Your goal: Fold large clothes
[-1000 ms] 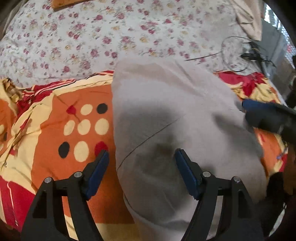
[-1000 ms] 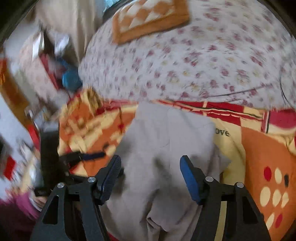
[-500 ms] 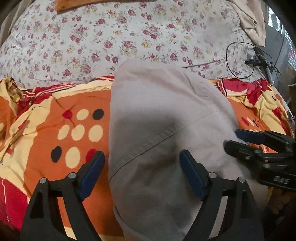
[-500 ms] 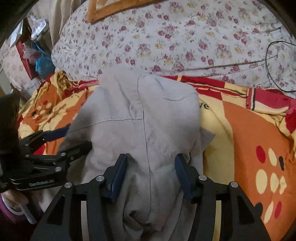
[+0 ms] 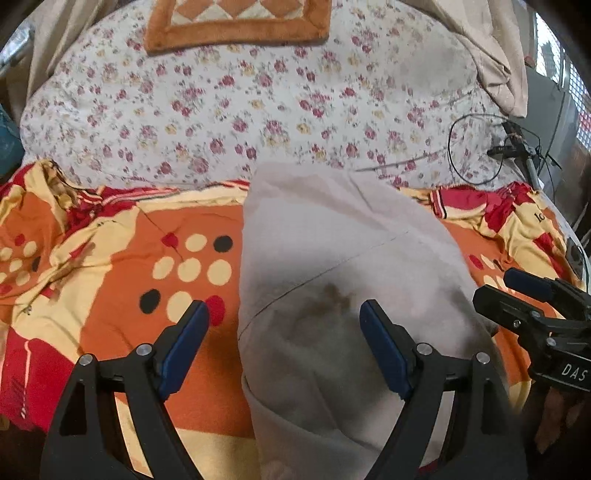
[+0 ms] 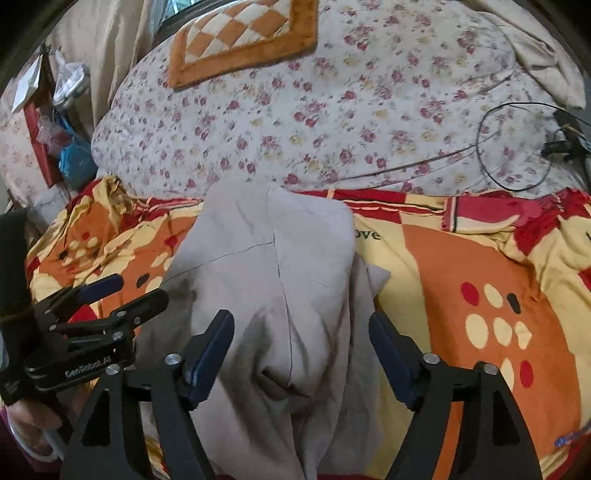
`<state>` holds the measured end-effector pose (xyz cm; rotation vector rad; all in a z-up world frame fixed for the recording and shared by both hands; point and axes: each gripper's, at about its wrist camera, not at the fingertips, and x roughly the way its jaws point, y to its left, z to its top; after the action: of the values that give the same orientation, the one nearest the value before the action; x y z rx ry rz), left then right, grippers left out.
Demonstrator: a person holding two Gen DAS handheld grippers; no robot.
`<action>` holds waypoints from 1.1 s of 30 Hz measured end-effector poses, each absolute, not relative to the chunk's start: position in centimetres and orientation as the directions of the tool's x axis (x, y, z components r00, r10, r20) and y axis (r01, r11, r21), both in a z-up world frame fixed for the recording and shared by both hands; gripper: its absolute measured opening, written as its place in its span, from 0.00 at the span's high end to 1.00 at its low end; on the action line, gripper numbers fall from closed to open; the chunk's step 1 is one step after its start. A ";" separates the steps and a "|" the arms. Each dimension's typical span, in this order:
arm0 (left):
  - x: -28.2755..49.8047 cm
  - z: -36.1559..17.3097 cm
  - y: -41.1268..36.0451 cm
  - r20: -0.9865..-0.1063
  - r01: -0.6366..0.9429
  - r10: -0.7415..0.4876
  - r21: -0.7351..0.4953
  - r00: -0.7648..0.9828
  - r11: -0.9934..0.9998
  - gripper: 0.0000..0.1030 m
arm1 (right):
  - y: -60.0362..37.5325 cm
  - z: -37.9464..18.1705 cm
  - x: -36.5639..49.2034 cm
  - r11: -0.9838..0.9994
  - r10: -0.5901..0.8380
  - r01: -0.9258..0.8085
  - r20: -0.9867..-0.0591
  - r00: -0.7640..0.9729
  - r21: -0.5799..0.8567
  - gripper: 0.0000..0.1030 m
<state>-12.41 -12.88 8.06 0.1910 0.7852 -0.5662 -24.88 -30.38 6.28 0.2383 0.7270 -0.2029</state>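
Observation:
A beige-grey garment (image 5: 332, 240) lies folded into a long strip on an orange, yellow and red blanket (image 5: 110, 258). My left gripper (image 5: 284, 310) hovers open over the strip's near left edge, one finger above the blanket and the other above the cloth. My right gripper (image 6: 301, 319) straddles a bunched ridge of the garment (image 6: 273, 240). Its jaws are opening and the pads stand clear of the cloth. Each gripper shows in the other's view: the right gripper (image 5: 532, 295) at the garment's right side, the left gripper (image 6: 122, 291) at its left.
Beyond the blanket stretches a floral sheet (image 5: 258, 110) with an orange checkered cushion (image 5: 236, 22) at the far end. A black cable loop (image 5: 476, 147) and a plug lie at the far right. Bags and clutter (image 6: 70, 147) stand beside the bed's left edge.
The right gripper's jaws, close around the bunched cloth half a second ago, have spread apart. Both grippers have drawn back, the left one upward, so more of the bed shows.

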 end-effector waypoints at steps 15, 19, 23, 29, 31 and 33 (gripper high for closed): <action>-13.6 9.6 -11.8 -0.675 0.516 -0.405 -0.042 0.616 0.855 0.18 | -29.5 7.0 -25.6 0.945 -0.171 0.310 -0.649 0.742 0.106 0.19; -13.6 9.6 -11.8 -0.673 0.514 -0.403 -0.039 0.621 0.857 0.18 | -29.4 7.2 -25.7 0.944 -0.174 0.313 -0.646 0.743 0.105 0.19; -13.6 9.5 -11.8 -0.672 0.515 -0.405 -0.041 0.620 0.856 0.18 | -29.3 7.1 -25.6 0.944 -0.177 0.313 -0.649 0.740 0.099 0.18; -13.8 9.5 -11.8 -0.672 0.512 -0.399 -0.034 0.624 0.858 0.18 | -29.2 6.9 -25.2 0.946 -0.170 0.310 -0.662 0.730 0.098 0.18; -13.7 9.3 -11.8 -0.673 0.511 -0.396 -0.031 0.624 0.859 0.18 | -29.2 6.9 -25.2 0.945 -0.171 0.311 -0.662 0.730 0.099 0.18; -13.7 9.3 -11.8 -0.674 0.513 -0.397 -0.031 0.623 0.858 0.18 | -29.2 6.8 -25.2 0.943 -0.172 0.316 -0.662 0.729 0.102 0.18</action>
<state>-13.72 -11.78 9.29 0.1704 0.7300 -0.5249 -25.16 -29.22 6.82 0.2144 0.7047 -0.2707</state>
